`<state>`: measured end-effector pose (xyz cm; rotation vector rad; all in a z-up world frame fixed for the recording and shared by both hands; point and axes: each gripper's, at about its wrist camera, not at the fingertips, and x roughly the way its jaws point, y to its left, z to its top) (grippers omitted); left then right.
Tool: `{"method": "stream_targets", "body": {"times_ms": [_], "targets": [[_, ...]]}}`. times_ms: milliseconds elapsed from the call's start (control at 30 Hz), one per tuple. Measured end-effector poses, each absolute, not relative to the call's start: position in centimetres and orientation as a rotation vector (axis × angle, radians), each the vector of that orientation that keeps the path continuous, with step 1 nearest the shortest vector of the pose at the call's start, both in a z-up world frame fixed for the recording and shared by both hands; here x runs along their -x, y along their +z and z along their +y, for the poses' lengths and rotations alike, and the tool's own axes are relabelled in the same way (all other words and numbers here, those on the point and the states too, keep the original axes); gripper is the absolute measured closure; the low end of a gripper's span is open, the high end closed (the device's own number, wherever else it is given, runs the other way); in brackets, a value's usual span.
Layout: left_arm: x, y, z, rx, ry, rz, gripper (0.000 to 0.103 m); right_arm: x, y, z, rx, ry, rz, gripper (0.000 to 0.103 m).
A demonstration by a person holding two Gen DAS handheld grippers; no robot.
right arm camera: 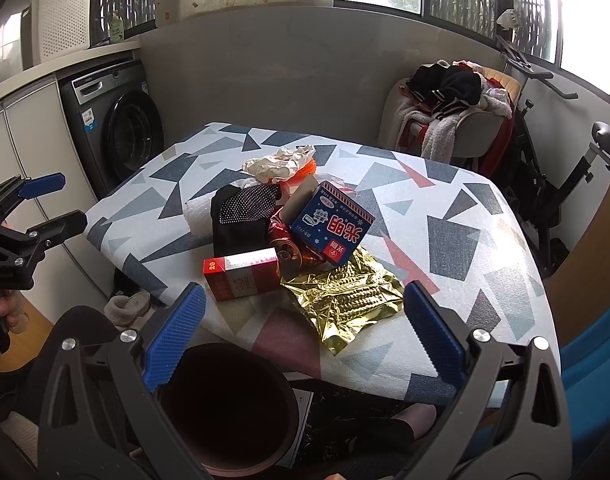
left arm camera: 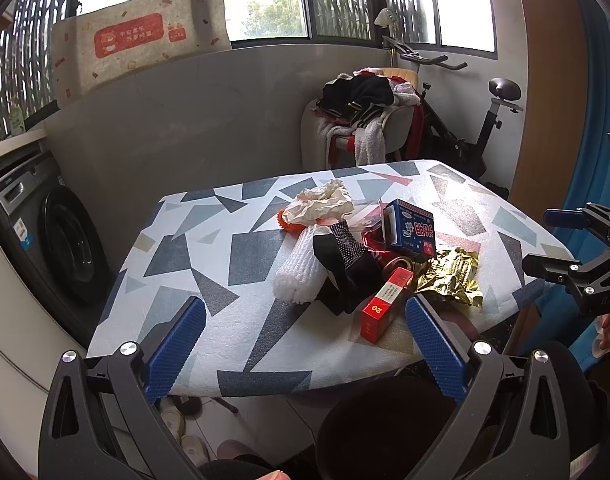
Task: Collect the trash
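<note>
Both the left gripper (left arm camera: 305,344) and the right gripper (right arm camera: 305,336) hover with fingers spread wide, holding nothing.

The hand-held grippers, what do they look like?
Both look alike: the left hand-held gripper and the right hand-held gripper have matte black angular frames with silver round bolts, and two fingers faced with blue textured pads.

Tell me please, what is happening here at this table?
A person holds a gripper in each hand over a small table with a pile of trash. Both the left gripper and the right gripper are open and hold nothing. The pile includes a red carton, a gold foil wrapper, a blue box, a black sock and crumpled paper. A dark bin waits below the table's near edge. Nothing appears collected yet.
</note>
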<state>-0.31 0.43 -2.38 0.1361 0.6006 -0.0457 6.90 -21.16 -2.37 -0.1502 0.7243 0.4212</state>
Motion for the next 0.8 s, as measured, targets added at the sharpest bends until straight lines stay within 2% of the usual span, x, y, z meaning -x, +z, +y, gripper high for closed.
{"method": "stream_targets", "body": {"times_ms": [500, 633, 800], "targets": [[0.1, -3.8, 0.4, -0.064, -0.149, 0.658, 0.005, -7.1, -3.2, -21.2, 0.143, 0.374, 0.717, 0.006], [-0.8, -5.4, 1.4, -0.061, -0.103, 0.715, 0.005, -7.7, -4.7, -22.5, 0.093, 0.36, 0.729, 0.006], [-1.4, -6.0, 2.9, -0.03, -0.05, 0.68, 0.005, -8.9, -7.7, -23.2, 0.127, 0.331, 0.805, 0.006]]}}
